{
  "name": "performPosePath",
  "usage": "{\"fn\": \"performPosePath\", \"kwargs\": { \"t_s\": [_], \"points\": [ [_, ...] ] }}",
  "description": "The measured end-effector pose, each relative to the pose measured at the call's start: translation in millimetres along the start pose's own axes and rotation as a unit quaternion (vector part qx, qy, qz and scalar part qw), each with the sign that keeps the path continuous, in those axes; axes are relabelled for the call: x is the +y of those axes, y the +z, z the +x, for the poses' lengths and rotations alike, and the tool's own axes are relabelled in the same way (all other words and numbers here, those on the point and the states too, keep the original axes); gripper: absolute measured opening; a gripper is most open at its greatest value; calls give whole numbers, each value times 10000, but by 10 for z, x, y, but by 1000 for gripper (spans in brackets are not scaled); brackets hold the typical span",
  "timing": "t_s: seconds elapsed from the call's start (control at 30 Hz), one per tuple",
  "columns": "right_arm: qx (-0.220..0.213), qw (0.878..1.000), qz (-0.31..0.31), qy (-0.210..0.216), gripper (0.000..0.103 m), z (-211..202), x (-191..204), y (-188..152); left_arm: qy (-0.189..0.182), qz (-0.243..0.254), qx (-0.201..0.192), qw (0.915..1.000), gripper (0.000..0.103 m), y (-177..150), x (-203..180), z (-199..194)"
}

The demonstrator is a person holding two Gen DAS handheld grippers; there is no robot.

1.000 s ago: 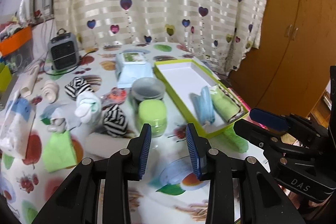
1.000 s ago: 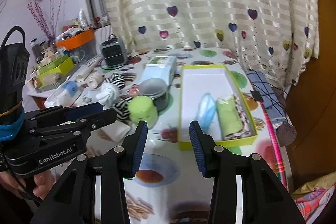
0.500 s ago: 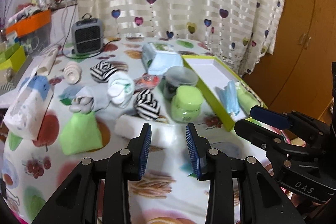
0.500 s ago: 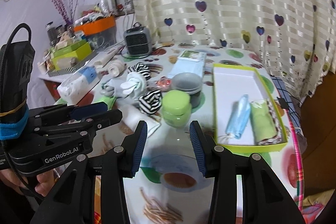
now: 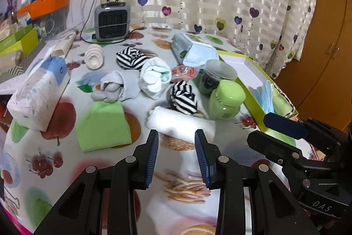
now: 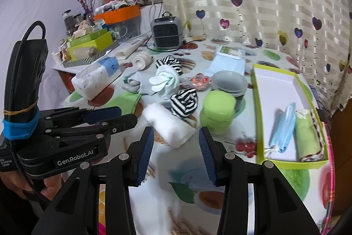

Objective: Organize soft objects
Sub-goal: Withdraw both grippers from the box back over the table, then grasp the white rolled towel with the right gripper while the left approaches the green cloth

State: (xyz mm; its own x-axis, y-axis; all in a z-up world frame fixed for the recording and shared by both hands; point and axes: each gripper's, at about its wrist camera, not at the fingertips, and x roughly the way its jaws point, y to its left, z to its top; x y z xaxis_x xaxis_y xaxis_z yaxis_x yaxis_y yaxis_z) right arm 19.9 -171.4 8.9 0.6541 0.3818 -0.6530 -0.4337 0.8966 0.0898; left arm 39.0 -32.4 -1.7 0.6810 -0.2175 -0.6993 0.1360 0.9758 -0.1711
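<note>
A white rolled towel (image 5: pixel 180 122) lies on the fruit-print table just beyond my left gripper (image 5: pixel 176 140), which is open with nothing between its fingers. My right gripper (image 6: pixel 176 136) is open too, and the same towel (image 6: pixel 169 124) lies just past its tips. Around it are a green folded cloth (image 5: pixel 103 124), two striped sock balls (image 5: pixel 183 98) (image 5: pixel 131 57), a white-mint sock roll (image 5: pixel 155 76) and a grey sock bundle (image 5: pixel 112 87). The green box (image 6: pixel 292 163) holds a blue mask bundle (image 6: pixel 283 124) and a green rolled towel (image 6: pixel 308 136).
A green jar (image 5: pixel 226 102) and a grey jar (image 5: pixel 215 78) stand between the socks and the box. A tissue pack (image 5: pixel 39 94) lies left, a grey heater (image 5: pixel 112 21) and a mask pack (image 5: pixel 193 50) at the back. Curtains hang behind the table.
Both grippers have swung left and sunk toward the table. The white towel now lies straight ahead of both pairs of fingers, and the green box has slid to the right of both views.
</note>
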Motion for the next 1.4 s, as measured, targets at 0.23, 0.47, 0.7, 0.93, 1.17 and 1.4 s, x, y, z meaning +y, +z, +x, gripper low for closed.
{"fn": "performPosePath", "kwargs": {
  "t_s": [0.23, 0.47, 0.7, 0.93, 1.17, 1.4],
  "points": [
    [126, 9999, -31, 97, 44, 148, 30, 19, 113, -147, 65, 9998, 33, -6, 202, 70],
    [273, 9994, -70, 196, 51, 328, 52, 44, 326, -283, 130, 9990, 33, 13, 410, 145],
    [451, 9982, -305, 246, 51, 536, 109, 79, 459, -378, 171, 9981, 33, -2, 545, 200],
    [592, 9962, -575, 269, 51, 752, 192, 111, 678, -458, 150, 9965, 35, 37, 735, 234],
    [726, 9953, -623, 175, 51, 924, 172, 130, 668, -520, 179, 9962, 42, 67, 854, 298],
    [885, 9928, -792, -122, 51, 1055, 207, 115, 675, -483, 237, 9963, 43, 71, 888, 375]
  ]
}}
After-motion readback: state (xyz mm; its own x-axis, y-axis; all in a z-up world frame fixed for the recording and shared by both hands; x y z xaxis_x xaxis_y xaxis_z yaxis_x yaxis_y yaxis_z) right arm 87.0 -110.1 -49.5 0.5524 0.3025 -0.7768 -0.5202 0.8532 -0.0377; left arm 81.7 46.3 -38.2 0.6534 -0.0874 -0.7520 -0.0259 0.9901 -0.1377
